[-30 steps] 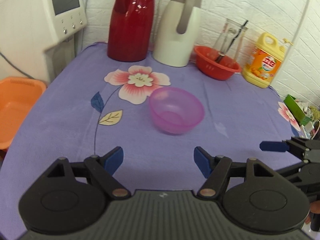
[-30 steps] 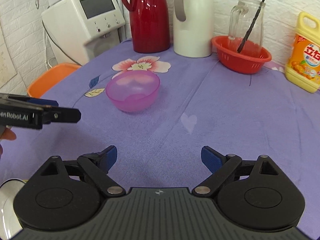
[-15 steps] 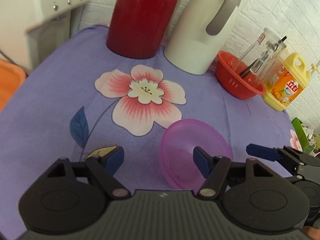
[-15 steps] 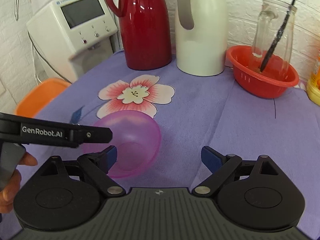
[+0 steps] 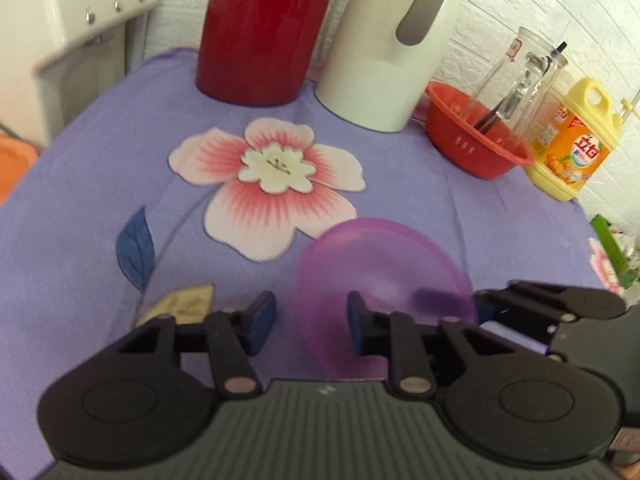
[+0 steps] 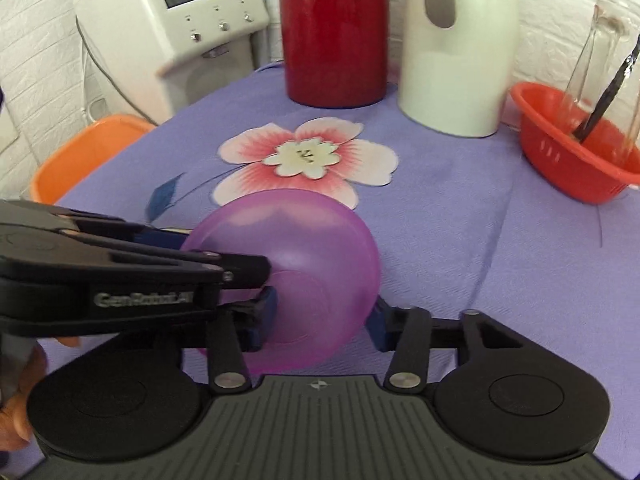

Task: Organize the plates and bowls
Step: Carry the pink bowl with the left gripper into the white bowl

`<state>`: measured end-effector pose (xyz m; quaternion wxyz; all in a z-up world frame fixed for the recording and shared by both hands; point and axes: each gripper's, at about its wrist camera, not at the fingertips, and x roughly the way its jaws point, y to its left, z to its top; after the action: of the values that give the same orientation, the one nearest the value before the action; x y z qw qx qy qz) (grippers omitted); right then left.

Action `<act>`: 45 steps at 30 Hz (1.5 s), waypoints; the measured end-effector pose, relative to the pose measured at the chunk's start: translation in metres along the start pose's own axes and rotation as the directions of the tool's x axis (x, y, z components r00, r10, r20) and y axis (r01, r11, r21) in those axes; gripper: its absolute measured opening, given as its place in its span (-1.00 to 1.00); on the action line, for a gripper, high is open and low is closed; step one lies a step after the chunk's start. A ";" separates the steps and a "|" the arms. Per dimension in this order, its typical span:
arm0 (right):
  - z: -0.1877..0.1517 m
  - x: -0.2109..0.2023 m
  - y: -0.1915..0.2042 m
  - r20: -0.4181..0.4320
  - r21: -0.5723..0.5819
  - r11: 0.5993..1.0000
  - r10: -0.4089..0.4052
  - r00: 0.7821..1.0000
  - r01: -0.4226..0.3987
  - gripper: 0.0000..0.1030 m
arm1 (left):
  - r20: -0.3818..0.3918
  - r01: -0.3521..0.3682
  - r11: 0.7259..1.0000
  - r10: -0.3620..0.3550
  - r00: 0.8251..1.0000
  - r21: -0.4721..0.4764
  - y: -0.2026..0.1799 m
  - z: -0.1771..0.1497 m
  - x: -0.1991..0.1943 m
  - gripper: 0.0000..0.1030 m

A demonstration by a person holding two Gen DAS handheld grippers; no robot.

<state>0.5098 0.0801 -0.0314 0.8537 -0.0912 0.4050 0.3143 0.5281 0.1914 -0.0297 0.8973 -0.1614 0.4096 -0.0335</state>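
A translucent purple bowl [image 5: 380, 280] [image 6: 304, 264] sits on the purple flowered tablecloth [image 5: 100, 168]. My left gripper [image 5: 312, 322] straddles the bowl's left rim, one pad outside and one inside, jaws partly closed with a gap still showing. It also shows in the right wrist view [image 6: 224, 256], reaching in from the left. My right gripper [image 6: 320, 320] straddles the bowl's near right rim, jaws partly closed. It shows in the left wrist view [image 5: 520, 300] at the bowl's right side.
A red thermos [image 5: 264, 32] and a white thermos [image 5: 392, 48] stand at the back. A red basket [image 5: 476, 140] holds a glass jug [image 5: 520, 80]. A yellow detergent bottle [image 5: 572, 148], a white water dispenser [image 6: 176, 24] and an orange basin [image 6: 84, 156] are nearby.
Both grippers have moved forward to the purple bowl and their jaws have narrowed around its rim on opposite sides.
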 end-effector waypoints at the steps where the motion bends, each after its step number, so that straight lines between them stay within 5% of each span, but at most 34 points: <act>1: -0.001 -0.003 0.003 -0.013 0.004 1.000 0.015 1.000 -0.015 0.36 | 0.001 -0.013 1.000 0.013 1.000 0.008 -0.004 -0.003 -0.005 -0.75; 13: -0.036 -0.112 0.019 0.052 -0.015 0.997 -0.076 0.996 0.077 0.43 | 0.060 0.109 0.994 -0.111 0.992 0.030 -0.065 -0.044 -0.095 -0.76; 17: -0.072 -0.154 0.016 0.068 0.019 0.993 -0.120 0.990 0.119 0.59 | 0.050 0.167 0.984 -0.170 0.984 0.065 -0.100 -0.077 -0.122 -0.75; 26: -0.162 -0.234 0.001 0.059 0.102 0.976 -0.199 0.978 0.192 0.62 | -0.021 0.279 0.947 -0.280 0.960 0.160 -0.173 -0.164 -0.161 -0.75; 32: -0.210 -0.248 -0.004 0.033 0.144 0.965 -0.228 0.973 0.221 0.70 | -0.083 0.296 0.934 -0.285 0.955 0.201 -0.199 -0.210 -0.157 -0.75; 38: -0.230 -0.240 -0.006 0.029 0.163 0.968 -0.200 0.979 0.193 0.68 | -0.100 0.266 0.938 -0.250 0.963 0.223 -0.201 -0.222 -0.148 -0.74; 41: -0.237 -0.248 -0.008 0.065 0.176 0.968 -0.193 0.979 0.179 0.73 | -0.083 0.263 0.939 -0.251 0.964 0.219 -0.196 -0.216 -0.152 -0.31; 42: -0.242 -0.254 -0.009 0.088 0.186 0.966 -0.199 0.976 0.180 0.82 | -0.069 0.258 0.941 -0.249 0.966 0.217 -0.194 -0.214 -0.155 0.10; 43: -0.246 -0.259 -0.009 0.107 0.198 0.960 -0.221 0.969 0.197 1.00 | -0.042 0.238 0.947 -0.234 0.971 0.217 -0.191 -0.212 -0.160 0.30; 45: -0.254 -0.271 -0.011 0.154 0.216 0.950 -0.262 0.953 0.226 1.00 | 0.024 0.219 0.948 -0.231 0.973 0.230 -0.186 -0.209 -0.173 0.31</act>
<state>0.2265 -0.1584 0.0039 0.9243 -0.0272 0.3401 0.1712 0.2709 -0.0063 0.0261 0.9102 -0.1051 0.3590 -0.1778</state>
